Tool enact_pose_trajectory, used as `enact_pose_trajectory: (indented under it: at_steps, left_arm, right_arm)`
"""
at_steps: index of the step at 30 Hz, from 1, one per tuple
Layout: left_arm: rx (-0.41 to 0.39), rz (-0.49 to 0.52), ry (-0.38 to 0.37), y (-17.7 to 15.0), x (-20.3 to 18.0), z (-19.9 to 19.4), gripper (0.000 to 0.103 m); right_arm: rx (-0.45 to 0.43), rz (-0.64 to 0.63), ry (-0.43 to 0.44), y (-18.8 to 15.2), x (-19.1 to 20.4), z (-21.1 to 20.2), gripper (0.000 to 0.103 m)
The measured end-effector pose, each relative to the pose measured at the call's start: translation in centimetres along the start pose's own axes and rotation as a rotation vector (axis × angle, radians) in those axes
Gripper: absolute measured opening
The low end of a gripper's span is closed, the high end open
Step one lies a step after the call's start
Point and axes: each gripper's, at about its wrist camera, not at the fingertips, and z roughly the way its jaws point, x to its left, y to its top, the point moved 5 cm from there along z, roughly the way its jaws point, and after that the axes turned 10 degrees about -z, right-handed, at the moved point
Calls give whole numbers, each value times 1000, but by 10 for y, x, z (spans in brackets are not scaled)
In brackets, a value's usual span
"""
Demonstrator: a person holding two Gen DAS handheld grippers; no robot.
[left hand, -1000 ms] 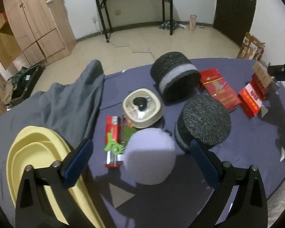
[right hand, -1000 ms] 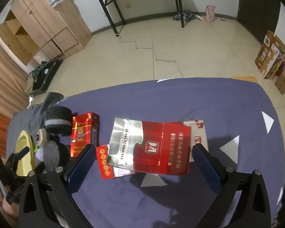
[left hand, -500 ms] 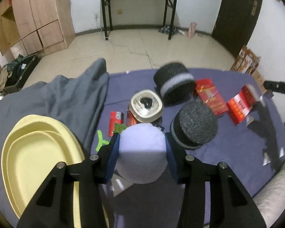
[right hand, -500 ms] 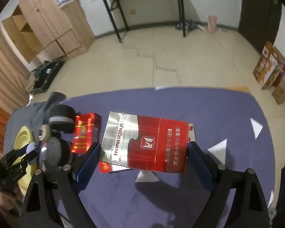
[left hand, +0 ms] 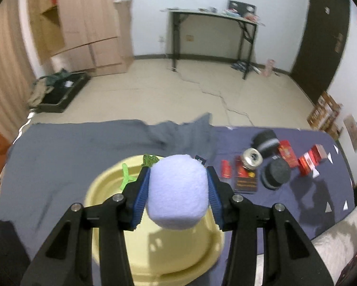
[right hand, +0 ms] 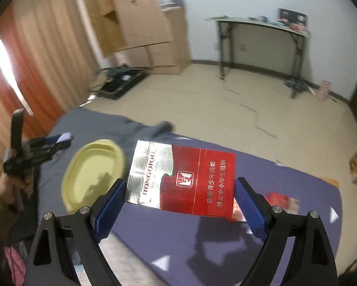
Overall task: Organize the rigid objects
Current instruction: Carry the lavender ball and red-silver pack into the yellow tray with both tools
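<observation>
Left gripper (left hand: 177,188) is clamped on a pale fuzzy puff (left hand: 177,191), holding it up over the yellow tray (left hand: 102,190) at the table's (left hand: 59,157) left end. Right gripper (right hand: 179,196) is squeezing a red and silver carton (right hand: 182,181) across its width, up off the purple cloth (right hand: 285,181). Both sets of jaws have just closed in on their things. Near the right end sit two dark rolls (left hand: 276,174), a tin (left hand: 252,157) and some red packs (left hand: 286,153).
</observation>
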Motion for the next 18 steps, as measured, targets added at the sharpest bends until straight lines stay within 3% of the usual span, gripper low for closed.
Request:
enact_pose_trajectory:
  at_steps: [6,10,14,18]
  left_arm:
    - [-3,-38,36,10,54,-8,48]
    - [64,-24,79,-8,76,36,48]
    - [148,-74,43,-28,90,86,48]
    - [217,-54,27,-54,88,138,48]
  right_arm:
    - [-7,-80,118,11,76,33,90]
    - [19,-126,170,-1,115,94,90]
    - [99,-202,225,-19,169,168,90]
    - [209,-270,201,-45,196,232,90]
